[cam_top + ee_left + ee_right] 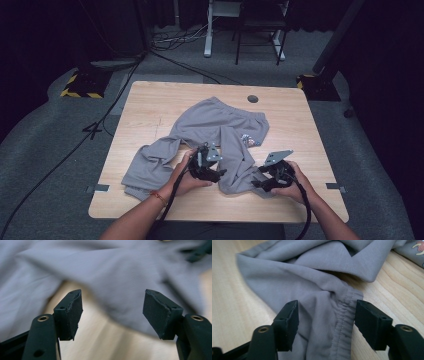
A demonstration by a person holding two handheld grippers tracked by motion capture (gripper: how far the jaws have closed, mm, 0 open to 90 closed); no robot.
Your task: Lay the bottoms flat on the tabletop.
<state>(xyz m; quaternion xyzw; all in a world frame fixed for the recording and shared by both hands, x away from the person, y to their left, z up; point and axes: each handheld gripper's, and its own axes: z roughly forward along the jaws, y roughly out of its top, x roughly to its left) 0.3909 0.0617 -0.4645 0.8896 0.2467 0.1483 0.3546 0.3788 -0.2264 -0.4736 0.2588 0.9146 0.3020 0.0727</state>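
Grey trousers (pixel 210 132) crumpled across wooden table (pixel 150 100), floor cables (pixel 170 40) beyond

My bench (pixel 150 105): pale wood top, rounded corners, small dark round hole (pixel 252 98) near far edge. Grey fabric trousers with elastic cuffs (pixel 215 127) lie crumpled across middle, waistband toward far side, legs trailing toward near edge.

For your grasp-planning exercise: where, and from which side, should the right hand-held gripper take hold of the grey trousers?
Probably at the gathered, stitched cuff of the grey trousers, coming in from the table's near edge along the leg. The right hand-held gripper already has its open jaws on either side of that bunched hem, which rises off the wooden table as a thick ridge.
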